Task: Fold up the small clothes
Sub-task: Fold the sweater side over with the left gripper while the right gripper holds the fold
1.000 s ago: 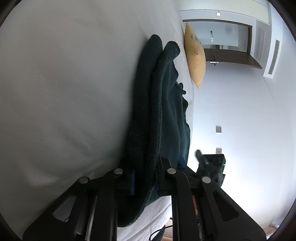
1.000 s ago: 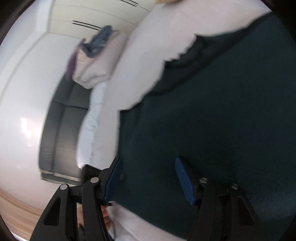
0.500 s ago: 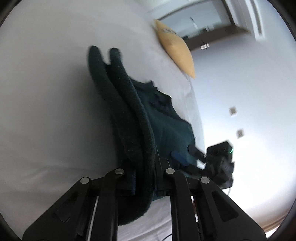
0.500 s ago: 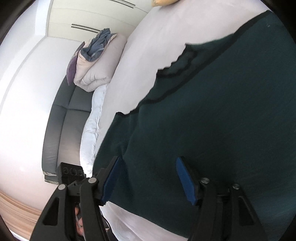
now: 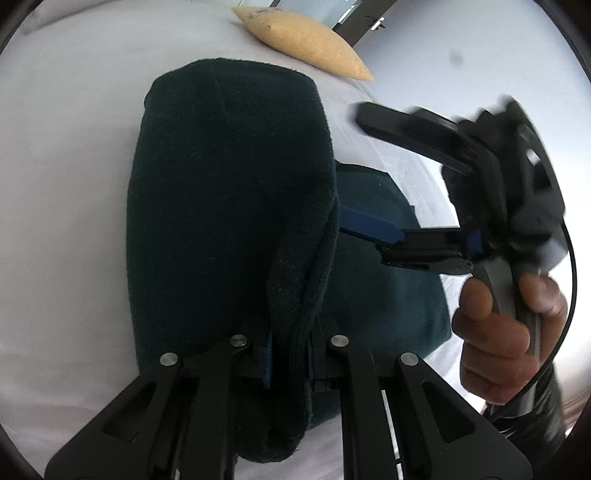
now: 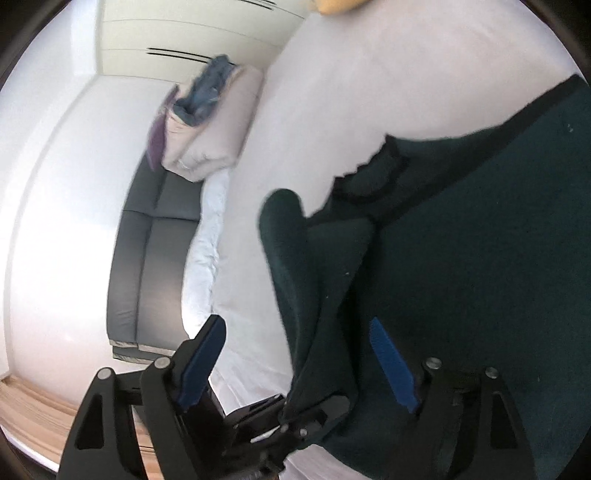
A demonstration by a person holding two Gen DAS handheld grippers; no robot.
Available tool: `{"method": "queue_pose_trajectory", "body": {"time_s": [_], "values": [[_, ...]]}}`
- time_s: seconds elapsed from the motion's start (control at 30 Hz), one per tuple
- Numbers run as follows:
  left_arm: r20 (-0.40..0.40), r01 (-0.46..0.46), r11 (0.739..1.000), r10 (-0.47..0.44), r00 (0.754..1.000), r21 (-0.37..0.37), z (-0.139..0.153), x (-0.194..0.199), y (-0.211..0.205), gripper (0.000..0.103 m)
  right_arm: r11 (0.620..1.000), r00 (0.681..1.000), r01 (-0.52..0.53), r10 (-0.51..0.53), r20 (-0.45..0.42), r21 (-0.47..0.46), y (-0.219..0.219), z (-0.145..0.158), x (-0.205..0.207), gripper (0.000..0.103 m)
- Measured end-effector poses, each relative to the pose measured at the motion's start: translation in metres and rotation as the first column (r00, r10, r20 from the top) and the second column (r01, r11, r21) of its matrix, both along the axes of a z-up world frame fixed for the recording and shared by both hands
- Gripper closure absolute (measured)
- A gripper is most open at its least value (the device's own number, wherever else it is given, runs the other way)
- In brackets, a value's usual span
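Bed [image 5: 66, 184]: wide bare sheet left of garment, free room for laying fold. Yellow cushion [image 5: 303, 35] far off at bed edge.

Dark green garment [image 5: 229, 177] on bed, one part lifted and draped.

Left gripper [image 5: 288, 354] clamped on bunched edge; carry across, lay flat, align hems.

Right gripper [image 6: 295, 365] jaws wide apart, just been opening, fabric between, not pinched; keep clear of fold path.

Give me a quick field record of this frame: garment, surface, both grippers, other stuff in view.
garment: dark green garment, one part lifted and draped, the rest flat on the bed
surface: white bed sheet
left gripper: shut on a bunched fold of the garment
right gripper: open, jaws just widened; lifted fabric hangs between the pads, not pinched
hand: hand on the right gripper's handle
other: yellow pillow; grey sofa
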State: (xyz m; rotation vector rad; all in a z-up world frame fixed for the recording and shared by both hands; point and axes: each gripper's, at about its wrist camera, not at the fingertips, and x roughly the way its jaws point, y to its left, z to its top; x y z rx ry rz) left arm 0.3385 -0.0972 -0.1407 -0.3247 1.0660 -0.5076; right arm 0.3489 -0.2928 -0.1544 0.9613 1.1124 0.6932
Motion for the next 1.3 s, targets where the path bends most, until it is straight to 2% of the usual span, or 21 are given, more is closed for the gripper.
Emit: {"method": "queue_pose_trajectory", "body": {"time_s": [0.17,0.23,0.37,0.4,0.47,0.5,0.6,0.7,0.93,1.3], "values": [[0.052,0.018,0.996,-0.023,0.998,0.085,0.006,-0.008,-0.015,0.092,1.0,1.0,-0.003,0.003,-0.002,0.003,0.011,-0.002,0.007,0.021],[0.075,0.023,0.992,-0.032,0.997,0.121,0.008,-0.012,-0.022,0.092,1.0,1.0,-0.011,0.011,0.014,-0.017,0.016,0.001,0.011,0.025],[0.094,0.024,0.988,-0.039,0.995,0.15,0.01,-0.015,-0.032,0.092,0.995,0.998,-0.041,0.045,0.039,-0.096,0.025,0.006,0.018,0.047],[0.094,0.025,0.988,-0.039,0.995,0.151,0.009,-0.016,-0.029,0.092,0.993,0.998,-0.049,0.054,0.038,-0.103,0.026,0.005,0.019,0.054],[0.092,0.024,0.988,-0.038,0.995,0.15,0.01,-0.015,-0.034,0.092,0.992,0.998,-0.056,0.06,0.027,-0.109,0.026,0.0,0.02,0.061],[0.091,0.023,0.988,-0.037,0.995,0.15,0.01,-0.016,-0.032,0.092,0.993,0.998,-0.052,0.055,0.024,-0.108,0.025,-0.003,0.02,0.069],[0.088,0.025,0.987,-0.039,0.995,0.158,0.011,-0.027,-0.034,0.092,0.993,0.999,-0.023,0.027,0.033,-0.117,0.018,-0.007,0.017,0.083],[0.079,0.029,0.987,-0.042,0.996,0.16,0.011,-0.022,-0.035,0.092,0.988,0.998,-0.003,0.012,0.058,-0.153,0.009,-0.002,0.013,0.086],[0.085,0.069,0.987,-0.082,0.993,0.146,0.025,-0.021,-0.07,0.092,0.978,0.993,0.048,-0.025,0.116,-0.202,-0.032,0.014,0.004,0.087],[0.072,0.194,0.974,-0.203,0.977,0.117,0.036,-0.019,-0.169,0.092,0.948,0.984,0.141,-0.103,0.145,-0.286,-0.127,0.024,-0.011,0.088]]}}
